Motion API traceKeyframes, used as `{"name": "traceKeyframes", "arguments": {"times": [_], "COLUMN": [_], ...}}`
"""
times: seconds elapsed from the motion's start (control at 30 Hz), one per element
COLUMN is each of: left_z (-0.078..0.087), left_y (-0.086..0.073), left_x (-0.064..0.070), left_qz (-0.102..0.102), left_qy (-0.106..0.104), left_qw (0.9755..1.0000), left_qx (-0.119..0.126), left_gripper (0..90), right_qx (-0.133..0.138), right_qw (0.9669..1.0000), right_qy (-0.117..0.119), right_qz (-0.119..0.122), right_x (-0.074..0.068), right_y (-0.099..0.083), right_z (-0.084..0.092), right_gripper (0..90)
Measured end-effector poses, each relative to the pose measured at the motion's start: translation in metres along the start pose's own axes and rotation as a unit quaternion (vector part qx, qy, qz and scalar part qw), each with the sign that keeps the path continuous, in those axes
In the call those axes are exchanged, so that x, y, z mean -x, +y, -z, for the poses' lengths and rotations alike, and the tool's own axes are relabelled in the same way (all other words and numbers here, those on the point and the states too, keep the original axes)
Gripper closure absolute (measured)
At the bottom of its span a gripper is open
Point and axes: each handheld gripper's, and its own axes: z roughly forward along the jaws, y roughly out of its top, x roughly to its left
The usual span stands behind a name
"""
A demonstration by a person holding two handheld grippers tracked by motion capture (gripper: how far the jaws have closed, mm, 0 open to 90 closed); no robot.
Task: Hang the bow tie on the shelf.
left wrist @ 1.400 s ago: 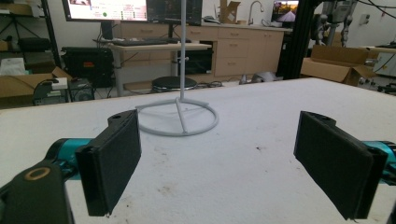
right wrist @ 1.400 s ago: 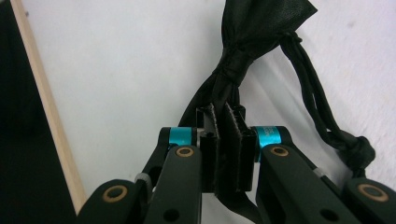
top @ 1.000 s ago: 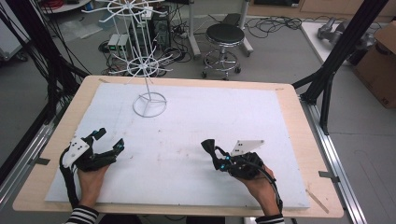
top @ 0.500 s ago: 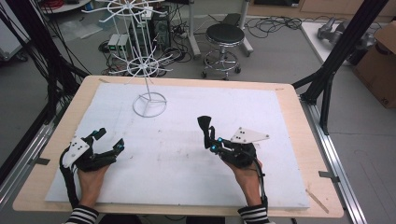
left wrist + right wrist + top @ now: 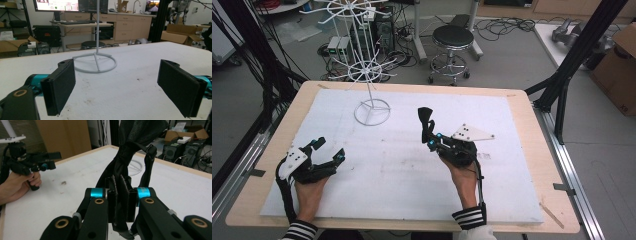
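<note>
right gripper [image 5: 428, 131]: its jaws are clamped tight on a black fabric item with straps [image 5: 426, 120]; in the right gripper view the pads [image 5: 111, 197] pinch the cloth between them, the bulk of it sticking up above the jaws and a short tail hanging below.
black fabric item: held up off the white foam board [image 5: 412, 170], to the right of the white wire stand's ring base [image 5: 372, 111] and a little nearer the person; not touching the stand.
left gripper [image 5: 328, 150]: jaws spread wide with nothing between them; it sits low over the board, nearer the person than the ring base and to its left, pointing toward it in the left gripper view, where the base [image 5: 95, 63] shows between the two pads.
white wire stand: thin upright pole rising from the ring base at the far left part of the board, with spoked wire wheels higher up.
board: lies on a light wooden table [image 5: 522, 100].
grippers: well apart from each other.
</note>
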Motion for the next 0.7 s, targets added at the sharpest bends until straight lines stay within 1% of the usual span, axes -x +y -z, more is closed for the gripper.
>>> {"name": "traceKeyframes", "arguments": {"times": [0.07, 0.23, 0.3, 0.33, 0.37, 0.47, 0.5, 0.53, 0.6, 0.67, 0.7], "left_z": [0.0, 0.0, 0.0, 0.0, 0.0, 0.0, 0.0, 0.0, 0.0, 0.0, 0.0], "left_y": [0.0, 0.0, 0.0, 0.0, 0.0, 0.0, 0.0, 0.0, 0.0, 0.0, 0.0], "left_x": [0.0, 0.0, 0.0, 0.0, 0.0, 0.0, 0.0, 0.0, 0.0, 0.0, 0.0], "left_qz": [0.0, 0.0, 0.0, 0.0, 0.0, 0.0, 0.0, 0.0, 0.0, 0.0, 0.0], "left_qy": [0.0, 0.0, 0.0, 0.0, 0.0, -0.001, -0.001, -0.001, 0.0, -0.001, -0.001], "left_qw": [1.0, 1.0, 1.0, 1.0, 1.0, 1.0, 1.0, 1.0, 1.0, 1.0, 1.0], "left_qx": [0.0, 0.0, 0.0, 0.0, 0.0, 0.0, 0.0, 0.0, 0.0, 0.0, 0.0], "left_gripper": [15.3, 15.3, 15.3, 15.3, 15.3, 15.3, 15.3, 15.3, 15.3, 15.3, 15.3], "right_qx": [0.009, 0.032, 0.036, 0.036, 0.04, 0.044, 0.044, 0.046, 0.052, 0.05, 0.05], "right_qw": [0.9999, 0.9995, 0.9993, 0.9993, 0.9991, 0.9989, 0.9989, 0.9989, 0.9986, 0.9986, 0.9986], "right_qy": [-0.003, -0.004, -0.004, -0.004, -0.003, 0.0, 0.0, 0.001, 0.003, 0.004, 0.004], "right_qz": [-0.006, 0.003, 0.007, 0.007, 0.012, 0.015, 0.015, 0.013, 0.014, 0.014, 0.014], "right_x": [0.001, 0.001, 0.0, 0.0, -0.002, -0.003, -0.003, -0.004, -0.004, -0.005, -0.005], "right_y": [0.002, 0.016, 0.024, 0.024, 0.031, 0.039, 0.039, 0.044, 0.047, 0.05, 0.05], "right_z": [-0.002, -0.01, -0.015, -0.015, -0.021, -0.029, -0.029, -0.035, -0.041, -0.046, -0.046], "right_gripper": [84.7, 84.8, 84.7, 84.7, 84.8, 84.7, 84.7, 84.8, 84.8, 84.8, 84.8]}}
